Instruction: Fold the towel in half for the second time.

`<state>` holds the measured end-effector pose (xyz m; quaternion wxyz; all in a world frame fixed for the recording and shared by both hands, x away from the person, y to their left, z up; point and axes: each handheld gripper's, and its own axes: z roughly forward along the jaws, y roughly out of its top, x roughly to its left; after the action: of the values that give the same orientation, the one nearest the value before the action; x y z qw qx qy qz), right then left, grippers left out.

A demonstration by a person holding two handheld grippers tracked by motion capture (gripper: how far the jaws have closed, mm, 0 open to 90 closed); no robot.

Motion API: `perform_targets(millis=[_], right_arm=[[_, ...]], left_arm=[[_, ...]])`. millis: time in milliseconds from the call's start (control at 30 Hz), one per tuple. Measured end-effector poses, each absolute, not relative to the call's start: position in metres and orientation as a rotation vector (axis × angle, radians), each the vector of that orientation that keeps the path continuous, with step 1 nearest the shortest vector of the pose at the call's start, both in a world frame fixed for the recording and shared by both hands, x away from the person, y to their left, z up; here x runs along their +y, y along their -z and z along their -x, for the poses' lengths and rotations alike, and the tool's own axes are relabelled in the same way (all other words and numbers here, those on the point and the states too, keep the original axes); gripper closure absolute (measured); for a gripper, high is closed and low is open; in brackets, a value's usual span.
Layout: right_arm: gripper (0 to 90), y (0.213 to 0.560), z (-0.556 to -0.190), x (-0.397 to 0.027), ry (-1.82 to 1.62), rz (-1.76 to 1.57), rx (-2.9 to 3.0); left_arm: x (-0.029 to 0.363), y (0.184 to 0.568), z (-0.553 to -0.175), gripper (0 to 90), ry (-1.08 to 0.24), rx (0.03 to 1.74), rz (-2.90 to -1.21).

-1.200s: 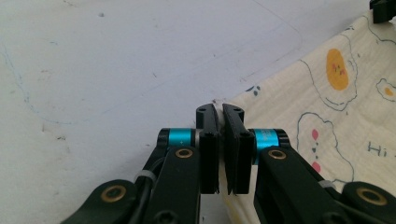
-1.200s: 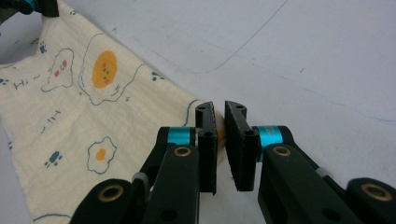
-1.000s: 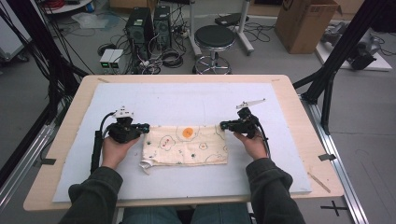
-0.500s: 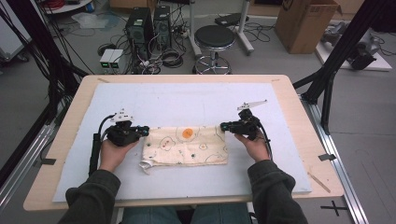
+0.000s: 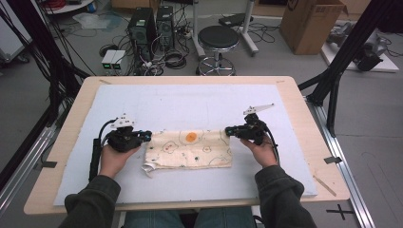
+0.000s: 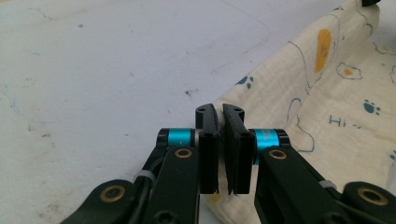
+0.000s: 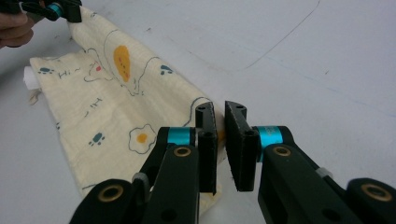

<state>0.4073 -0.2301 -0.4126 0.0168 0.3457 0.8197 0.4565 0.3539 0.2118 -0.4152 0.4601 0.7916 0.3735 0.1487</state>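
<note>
A cream cloth [image 5: 190,149] printed with fried eggs and paw marks lies flat in front of the person on the pale mat [image 5: 190,104]. My left gripper [image 5: 148,136] is at its far left corner and my right gripper [image 5: 228,129] at its far right corner. In the left gripper view the jaws of my left gripper [image 6: 220,112] stand almost together at the edge of the cloth [image 6: 336,93]. The right gripper view has my right gripper [image 7: 219,109] pinching a corner of the cloth [image 7: 112,93]. Farther off in that view, the left gripper [image 7: 70,11] holds the other corner slightly raised.
The mat covers most of the wooden table [image 5: 313,142]. A thin wooden stick [image 5: 324,185] lies near the table's right front edge. Beyond the table stand a stool [image 5: 218,40], computer cases [image 5: 147,26] with cables, and a cardboard box [image 5: 313,23].
</note>
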Motion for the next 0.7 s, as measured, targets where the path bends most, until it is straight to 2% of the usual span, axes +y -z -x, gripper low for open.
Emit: perform_targets(millis=[700], right_arm=[[83.2, 0.413, -0.383, -0.235, -1.462, -1.011, 2.56]], left_arm=[[0.213, 0.416, -0.329, 83.8, -0.362, 0.839, -1.974]])
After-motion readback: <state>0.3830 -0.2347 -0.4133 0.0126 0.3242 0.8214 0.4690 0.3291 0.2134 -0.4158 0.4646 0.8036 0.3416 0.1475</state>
